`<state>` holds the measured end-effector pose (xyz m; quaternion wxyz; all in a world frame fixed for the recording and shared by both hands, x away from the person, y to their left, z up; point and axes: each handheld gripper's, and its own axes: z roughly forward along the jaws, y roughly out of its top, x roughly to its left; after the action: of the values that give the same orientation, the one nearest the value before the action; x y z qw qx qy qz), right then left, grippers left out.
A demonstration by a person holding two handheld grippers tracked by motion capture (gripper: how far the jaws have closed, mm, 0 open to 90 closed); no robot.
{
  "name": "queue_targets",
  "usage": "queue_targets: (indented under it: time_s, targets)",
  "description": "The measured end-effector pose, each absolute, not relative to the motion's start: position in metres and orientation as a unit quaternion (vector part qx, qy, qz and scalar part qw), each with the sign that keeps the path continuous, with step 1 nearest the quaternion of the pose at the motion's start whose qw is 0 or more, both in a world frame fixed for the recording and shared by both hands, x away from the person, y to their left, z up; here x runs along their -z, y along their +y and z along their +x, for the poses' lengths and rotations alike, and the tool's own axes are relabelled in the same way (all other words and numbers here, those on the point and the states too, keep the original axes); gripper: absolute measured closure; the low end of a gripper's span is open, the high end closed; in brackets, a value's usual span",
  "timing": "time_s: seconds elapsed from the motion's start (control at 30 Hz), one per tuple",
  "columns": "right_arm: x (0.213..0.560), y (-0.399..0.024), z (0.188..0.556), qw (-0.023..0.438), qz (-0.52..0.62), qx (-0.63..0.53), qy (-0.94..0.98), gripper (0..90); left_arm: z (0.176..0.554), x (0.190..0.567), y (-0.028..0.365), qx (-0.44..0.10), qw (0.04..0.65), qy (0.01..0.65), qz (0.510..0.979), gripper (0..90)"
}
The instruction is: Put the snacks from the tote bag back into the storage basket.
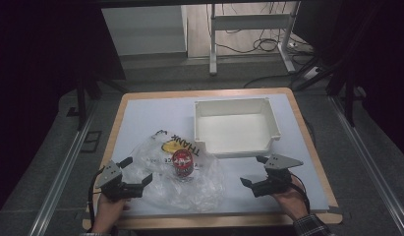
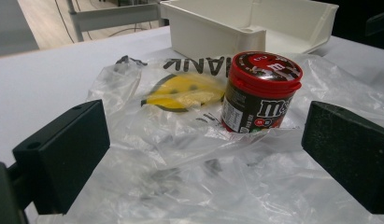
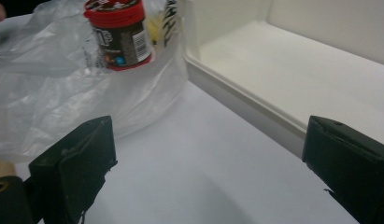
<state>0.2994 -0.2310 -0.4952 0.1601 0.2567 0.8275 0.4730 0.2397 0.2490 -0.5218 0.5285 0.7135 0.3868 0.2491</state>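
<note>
A red-lidded candy jar (image 1: 183, 164) (image 2: 259, 91) (image 3: 118, 33) stands upright on a crumpled clear plastic bag (image 1: 180, 177) (image 2: 189, 158) (image 3: 54, 88) printed with a yellow smiley. My left gripper (image 1: 136, 170) (image 2: 203, 158) rests at the bag's left edge, open, jaws wide over the plastic and the jar ahead of them. My right gripper (image 1: 254, 170) (image 3: 208, 168) sits right of the bag, open, with bare table between its jaws.
A white plastic bin (image 1: 235, 127) (image 2: 255, 23) (image 3: 292, 70) sits empty behind the bag, close to the right gripper. The white table top (image 1: 155, 113) has a wooden rim. Desk legs and cables lie on the floor beyond.
</note>
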Motion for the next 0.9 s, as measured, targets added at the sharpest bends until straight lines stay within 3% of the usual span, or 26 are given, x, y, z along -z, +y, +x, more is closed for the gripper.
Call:
queue_targets:
  time_s: [0.9]
  targets:
    - [0.4955, -0.2255, 0.2979, 0.158, 0.246, -0.473, 0.831, 2.8, 0.2404, 0.5185, 0.2434, -0.243, 0.525, 0.365, 0.729, 1.1]
